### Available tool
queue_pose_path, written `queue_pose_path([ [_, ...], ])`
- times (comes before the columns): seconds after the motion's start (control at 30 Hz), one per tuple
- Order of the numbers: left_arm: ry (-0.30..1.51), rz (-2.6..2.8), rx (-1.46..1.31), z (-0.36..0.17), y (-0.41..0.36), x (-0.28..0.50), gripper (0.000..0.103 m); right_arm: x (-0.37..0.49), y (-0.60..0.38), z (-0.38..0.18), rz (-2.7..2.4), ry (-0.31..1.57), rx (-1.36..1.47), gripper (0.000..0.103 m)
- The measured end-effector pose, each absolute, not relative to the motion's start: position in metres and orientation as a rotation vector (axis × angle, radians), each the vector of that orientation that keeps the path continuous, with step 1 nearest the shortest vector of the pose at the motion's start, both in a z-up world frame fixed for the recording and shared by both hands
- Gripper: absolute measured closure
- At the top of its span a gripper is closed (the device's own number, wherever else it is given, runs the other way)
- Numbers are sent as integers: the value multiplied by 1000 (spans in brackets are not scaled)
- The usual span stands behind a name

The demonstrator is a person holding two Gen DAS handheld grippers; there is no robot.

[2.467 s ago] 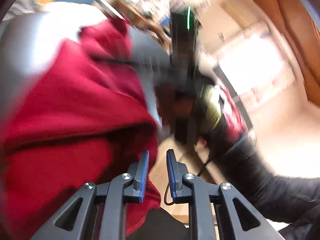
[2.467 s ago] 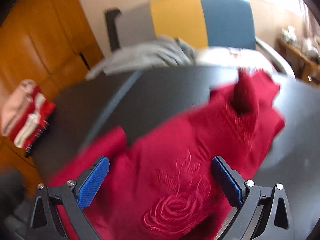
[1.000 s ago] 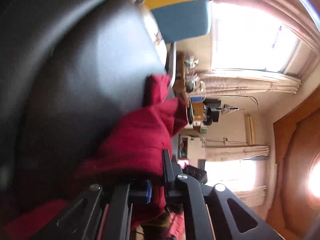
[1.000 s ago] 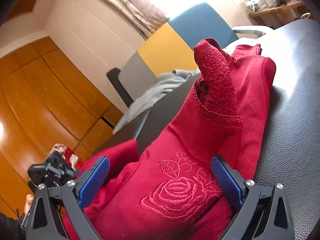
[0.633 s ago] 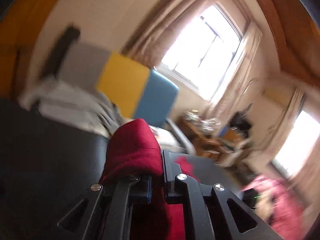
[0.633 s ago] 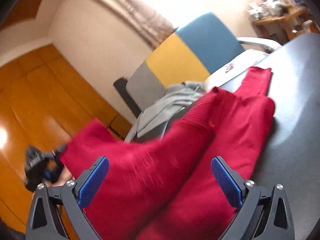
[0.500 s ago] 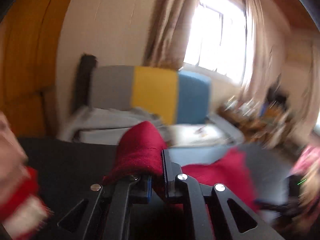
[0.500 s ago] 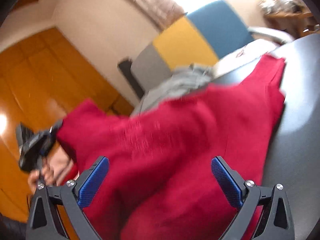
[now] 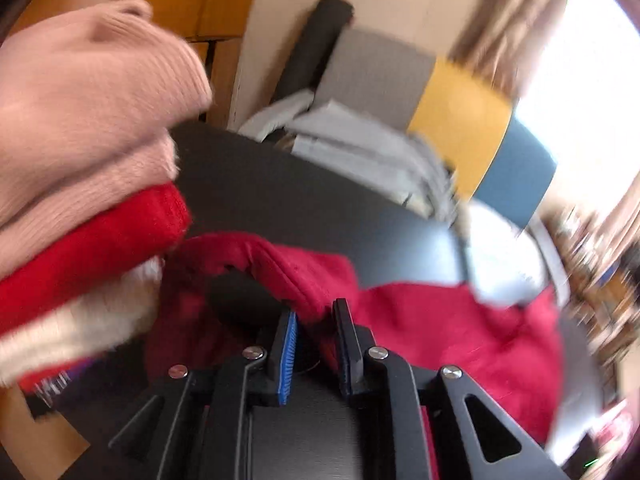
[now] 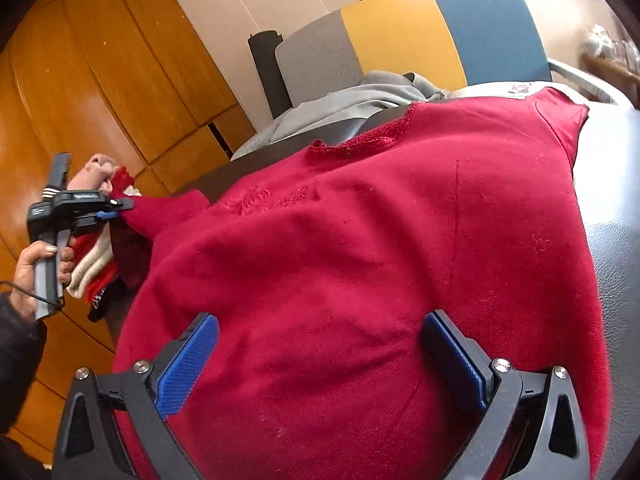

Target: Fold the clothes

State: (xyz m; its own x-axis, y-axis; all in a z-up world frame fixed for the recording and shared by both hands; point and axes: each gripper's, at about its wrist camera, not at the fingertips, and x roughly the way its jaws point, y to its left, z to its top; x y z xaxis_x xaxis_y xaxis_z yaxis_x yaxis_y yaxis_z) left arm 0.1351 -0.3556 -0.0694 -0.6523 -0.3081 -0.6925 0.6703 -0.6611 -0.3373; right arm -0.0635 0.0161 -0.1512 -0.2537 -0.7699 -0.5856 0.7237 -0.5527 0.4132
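Observation:
A dark red garment (image 10: 380, 240) lies spread on the black table (image 10: 616, 240), one sleeve (image 10: 164, 208) drawn out to the left. In the right wrist view my left gripper (image 10: 120, 206) sits at that sleeve's tip, in a person's hand (image 10: 40, 256). In its own view my left gripper (image 9: 316, 332) has its jaws opening. The sleeve's hem (image 9: 288, 276) runs loosely between them, with a gap at the blue pad (image 9: 289, 344). My right gripper (image 10: 320, 360) stands wide open low over the garment's near part, the cloth bulging between its fingers.
A stack of folded pink, red and white knitwear (image 9: 80, 128) sits at the table's left edge, right beside the left gripper. A grey garment (image 10: 360, 100) lies on a chair (image 10: 400, 32) with a grey, yellow and blue back. A white cloth (image 9: 500, 248) lies at the far side.
The left gripper carried the sleeve across to the left, down beside the folded stack, and its jaws have parted. The red garment now lies spread out, its rose embroidery hidden.

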Motion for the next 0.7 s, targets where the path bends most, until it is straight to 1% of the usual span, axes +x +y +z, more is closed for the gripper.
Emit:
queue_pose_path([
  [0.07,810,-2394,824,-67,-325,119,82,-60,18,-150,-1944,-52,942,0],
  [0.13,798,-2488,861,-72,-294,100,82,-56,13,-150,-1953,-40,936,0],
  [0.2,724,-2555,990,-92,-258,73,82,-57,9,-150,-1953,-49,934,0],
  [0.27,704,-2574,1095,-113,-233,55,82,-59,8,-150,-1945,-64,932,0],
  [0.33,628,-2560,1264,-146,-213,29,82,-58,10,-150,-1939,-78,926,0],
  [0.4,634,-2525,1324,-171,-208,28,82,-57,10,-150,-1939,-78,924,0],
  [0.43,636,-2522,1310,-180,-211,25,82,-57,11,-150,-1939,-78,924,0],
  [0.5,568,-2544,1227,-182,-222,21,83,-56,12,-150,-1938,-79,923,0],
  [0.63,462,-2530,1203,-191,-245,4,84,-56,13,-150,-1939,-91,941,0],
  [0.7,442,-2531,1208,-195,-258,-8,84,-57,7,-149,-1927,-95,962,0],
])
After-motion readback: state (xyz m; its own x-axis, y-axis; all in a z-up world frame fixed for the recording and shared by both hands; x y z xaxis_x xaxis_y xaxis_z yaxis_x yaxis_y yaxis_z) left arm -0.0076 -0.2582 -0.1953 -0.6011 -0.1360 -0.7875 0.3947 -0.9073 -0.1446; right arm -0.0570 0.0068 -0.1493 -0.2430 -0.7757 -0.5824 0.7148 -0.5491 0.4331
